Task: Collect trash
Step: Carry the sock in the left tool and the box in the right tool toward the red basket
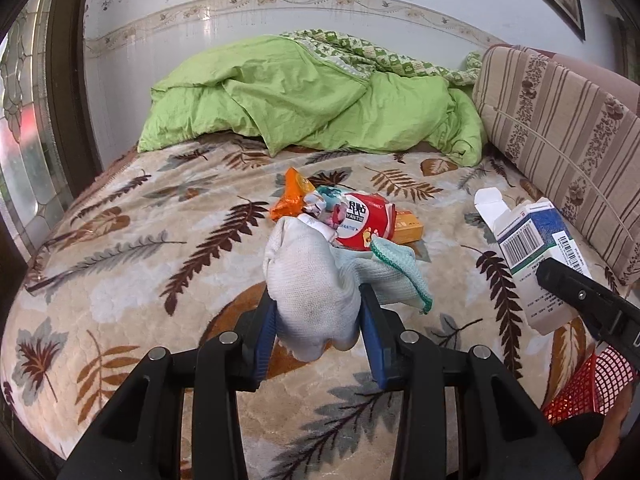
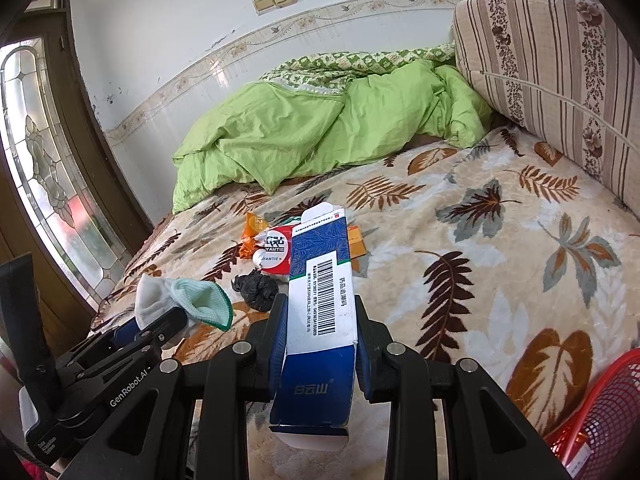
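Observation:
My left gripper (image 1: 318, 312) is shut on a white sock (image 1: 312, 280) with a green cuff, held above the bed; it also shows in the right wrist view (image 2: 160, 300). My right gripper (image 2: 320, 320) is shut on a blue and white carton box (image 2: 320, 300), open at its top flap; the box also shows in the left wrist view (image 1: 528, 248). On the blanket lie a red and white wrapper (image 1: 368, 220), an orange wrapper (image 1: 292, 196), a yellow box (image 1: 408, 226) and a crumpled black bag (image 2: 256, 284).
A red mesh basket (image 2: 600, 412) sits at the bed's lower right. A green duvet (image 1: 312, 100) is heaped at the far end. A striped cushion (image 1: 560, 132) lines the right side. A glass door (image 2: 44, 172) stands to the left.

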